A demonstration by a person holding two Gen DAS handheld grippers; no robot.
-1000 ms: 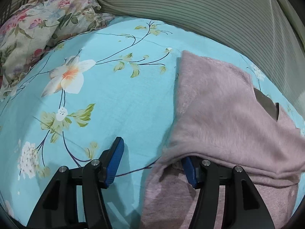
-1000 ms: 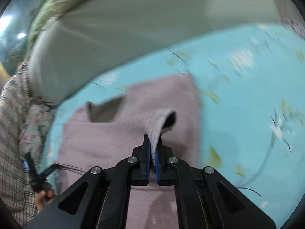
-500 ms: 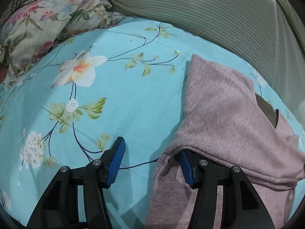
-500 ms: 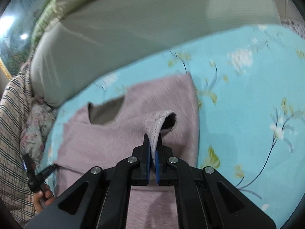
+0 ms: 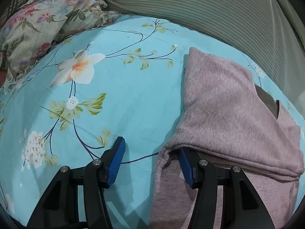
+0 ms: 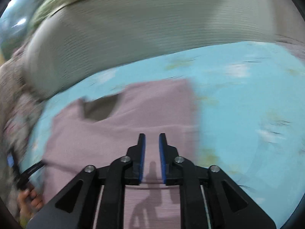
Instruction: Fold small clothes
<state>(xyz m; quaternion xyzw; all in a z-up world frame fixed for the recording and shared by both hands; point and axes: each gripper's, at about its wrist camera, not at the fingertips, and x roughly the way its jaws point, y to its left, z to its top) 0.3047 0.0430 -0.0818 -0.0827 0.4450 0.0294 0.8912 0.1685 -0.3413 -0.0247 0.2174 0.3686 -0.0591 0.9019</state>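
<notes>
Pink sweater (image 5: 232, 103) lies on the bed (image 5: 122, 95), on a blue sheet with white flowers, near the far edge where a striped pillow (image 5: 209, 11) sits. One part of the sweater is folded over on top of the rest, and a dark neck opening (image 6: 101, 108) shows near the far side. The left gripper (image 5: 150, 162) is low over the sheet at the sweater's left edge. Its jaws are spread wide apart. The left finger (image 5: 115, 162) sits over bare sheet, and the right finger (image 5: 187, 168) is tucked under the folded flap, so the cloth drapes over it. The right gripper (image 6: 152, 158) is above the middle of the sweater and points toward the striped pillow. Its jaws are a little apart with nothing between them, and their shadow falls on the cloth below. The right view is blurry. A flowery pillow (image 5: 47, 22) lies at the far left corner of the bed.
</notes>
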